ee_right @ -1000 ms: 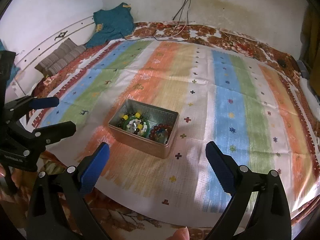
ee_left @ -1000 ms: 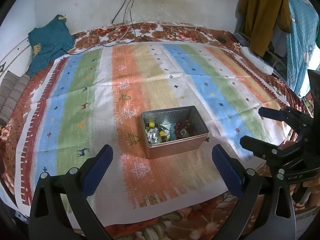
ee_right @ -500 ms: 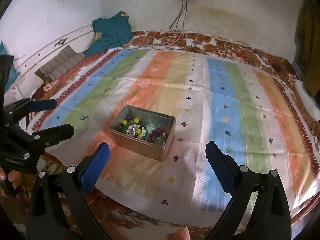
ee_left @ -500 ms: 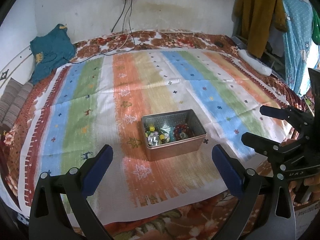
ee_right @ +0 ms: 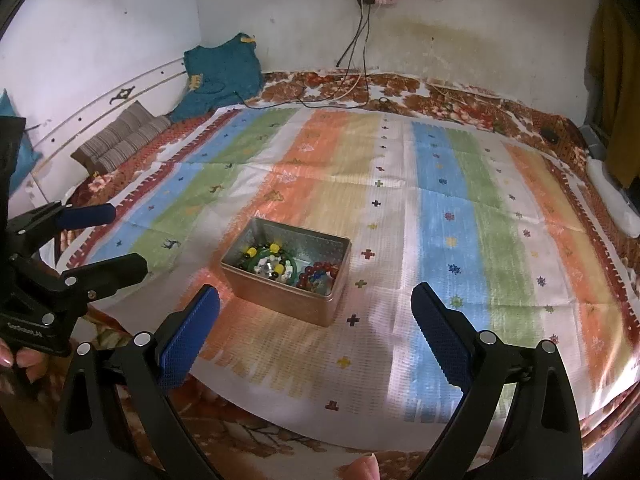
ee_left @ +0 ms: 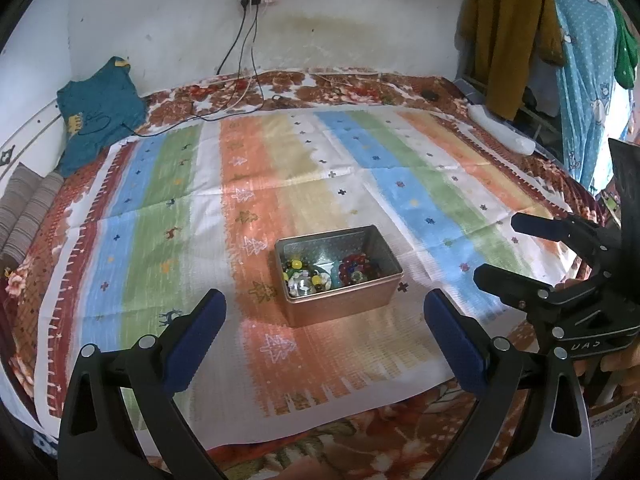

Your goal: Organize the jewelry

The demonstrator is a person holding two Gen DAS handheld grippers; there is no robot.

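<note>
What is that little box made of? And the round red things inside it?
The box looks like thin metal: its walls are shiny and mirror the light. The red beads look glossy, perhaps glass or plastic; the pictures cannot settle which. They lie in its right half.

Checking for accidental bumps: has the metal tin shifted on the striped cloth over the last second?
No. The metal tin still sits on the orange stripe with the same brown tree motif beside its left front corner; only the camera view shifted.

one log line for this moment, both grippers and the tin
left gripper: open, empty | right gripper: open, empty | tin: on mat, beads inside
</note>
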